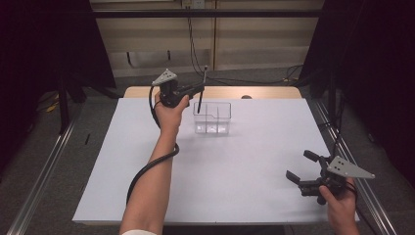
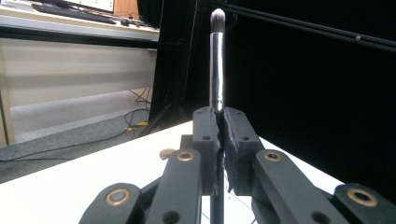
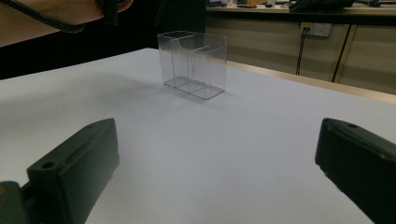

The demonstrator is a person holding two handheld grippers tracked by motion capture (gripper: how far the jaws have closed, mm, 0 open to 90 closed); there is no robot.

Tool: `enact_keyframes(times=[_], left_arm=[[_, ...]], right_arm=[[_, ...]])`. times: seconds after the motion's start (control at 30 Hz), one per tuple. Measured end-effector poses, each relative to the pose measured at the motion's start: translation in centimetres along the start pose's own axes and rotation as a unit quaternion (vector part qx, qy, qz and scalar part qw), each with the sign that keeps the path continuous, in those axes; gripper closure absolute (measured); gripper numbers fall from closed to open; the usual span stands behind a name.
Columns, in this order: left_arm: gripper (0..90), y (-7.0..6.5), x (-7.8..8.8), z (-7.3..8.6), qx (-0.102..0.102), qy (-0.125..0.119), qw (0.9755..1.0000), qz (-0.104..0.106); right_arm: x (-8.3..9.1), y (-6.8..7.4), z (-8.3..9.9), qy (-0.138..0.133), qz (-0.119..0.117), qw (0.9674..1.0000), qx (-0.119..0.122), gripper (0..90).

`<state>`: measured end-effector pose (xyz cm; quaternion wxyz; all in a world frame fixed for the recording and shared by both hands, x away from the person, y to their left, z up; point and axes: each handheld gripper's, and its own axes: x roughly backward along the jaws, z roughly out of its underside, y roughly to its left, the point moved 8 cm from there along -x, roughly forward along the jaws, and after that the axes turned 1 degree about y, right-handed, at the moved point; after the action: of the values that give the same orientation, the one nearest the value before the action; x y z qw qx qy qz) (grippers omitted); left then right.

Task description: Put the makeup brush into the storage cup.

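White table [image 1: 147, 186]: clear divided container [image 1: 212, 118] stands near far edge, centre. Small dark round object [image 1: 246, 97] on wooden far strip.

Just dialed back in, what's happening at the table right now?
A person works with two handheld grippers. The left gripper is shut on a makeup brush, held upright with the bristles on top, just behind the clear divided box on the white table. The box looks empty, so the brush is not in it yet. The right gripper rests open at the table's near right corner, holding nothing.
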<state>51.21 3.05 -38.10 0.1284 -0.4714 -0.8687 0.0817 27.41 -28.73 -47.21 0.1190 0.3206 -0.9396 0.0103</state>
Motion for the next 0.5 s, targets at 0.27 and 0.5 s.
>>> enact_keyframes(times=[0.27, 0.5], left_arm=[[84.2, -0.22, -0.53, -0.03, 0.002, -0.003, 1.0000, 0.002], [84.1, -0.51, -1.04, -0.07, 0.003, -0.006, 1.0000, 0.002]], right_arm=[[0.03, -0.03, -0.02, -0.001, 0.001, 1.0000, -0.002, 0.0], [0.04, -0.08, -0.03, -0.001, 0.002, 1.0000, -0.001, 0.0]])
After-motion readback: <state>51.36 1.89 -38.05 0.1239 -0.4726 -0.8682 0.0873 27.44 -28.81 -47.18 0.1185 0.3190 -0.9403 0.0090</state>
